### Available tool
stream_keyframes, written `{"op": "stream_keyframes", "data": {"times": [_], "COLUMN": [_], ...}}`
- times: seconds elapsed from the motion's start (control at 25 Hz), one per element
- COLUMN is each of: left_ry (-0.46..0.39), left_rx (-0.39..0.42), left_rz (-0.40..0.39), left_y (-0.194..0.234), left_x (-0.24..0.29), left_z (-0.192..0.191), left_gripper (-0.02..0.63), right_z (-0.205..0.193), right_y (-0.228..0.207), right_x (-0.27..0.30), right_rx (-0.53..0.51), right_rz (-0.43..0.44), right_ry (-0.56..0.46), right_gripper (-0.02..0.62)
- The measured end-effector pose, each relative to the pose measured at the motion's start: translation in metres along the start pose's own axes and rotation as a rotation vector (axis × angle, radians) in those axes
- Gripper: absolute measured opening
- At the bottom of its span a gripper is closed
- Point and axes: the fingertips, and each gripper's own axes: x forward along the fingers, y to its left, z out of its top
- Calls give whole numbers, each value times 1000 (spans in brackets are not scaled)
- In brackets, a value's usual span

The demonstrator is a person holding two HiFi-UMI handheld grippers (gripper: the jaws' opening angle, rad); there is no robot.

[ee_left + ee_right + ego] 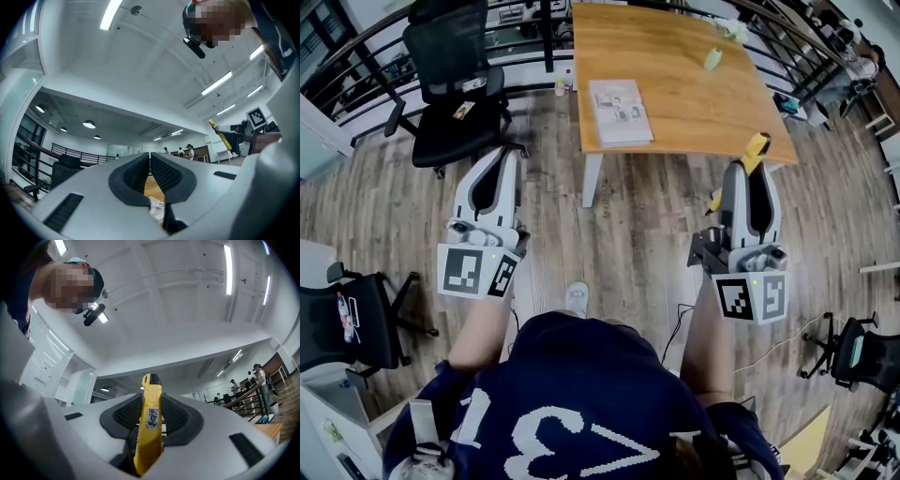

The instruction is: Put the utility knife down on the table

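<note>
Right tool (150,401), clamped yellow plastic utility knife (149,425)

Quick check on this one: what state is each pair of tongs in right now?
Left tongs: closed, nothing between them.
Right tongs: closed on the yellow plastic utility knife.

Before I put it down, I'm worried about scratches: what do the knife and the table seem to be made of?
The knife looks like moulded plastic: a uniform yellow, smooth body with a black tip and a sticker. The table looks like wood or wood veneer: a warm orange-brown top with faint grain streaks and a satin sheen. Whether it is solid or laminate, I can't tell.
</note>
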Motion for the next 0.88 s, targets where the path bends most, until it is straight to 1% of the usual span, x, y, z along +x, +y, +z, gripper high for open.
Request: {"op": "stream_keyframes", "data": {"times": [0.28, 0.44, 0.68, 0.88], "left_ry": [18, 38, 49, 49], "left_rx": [-17, -24, -18, 8], "left_rz": [-24, -20, 31, 106], "left_y": [15, 21, 33, 51], "left_x": [43, 62, 99, 149], "left_z": [-17, -31, -53, -59], "left_gripper": [23, 23, 23, 23], "right_z": [-18, -35, -62, -79], "right_y": [-18, -32, -60, -94], "right_x": [38, 56, 101, 168], "right_rx": [-1, 15, 44, 76], "right_rz": [-17, -18, 41, 121], "right_ry": [22, 37, 43, 34], "right_gripper": [140, 140, 140, 140]}}
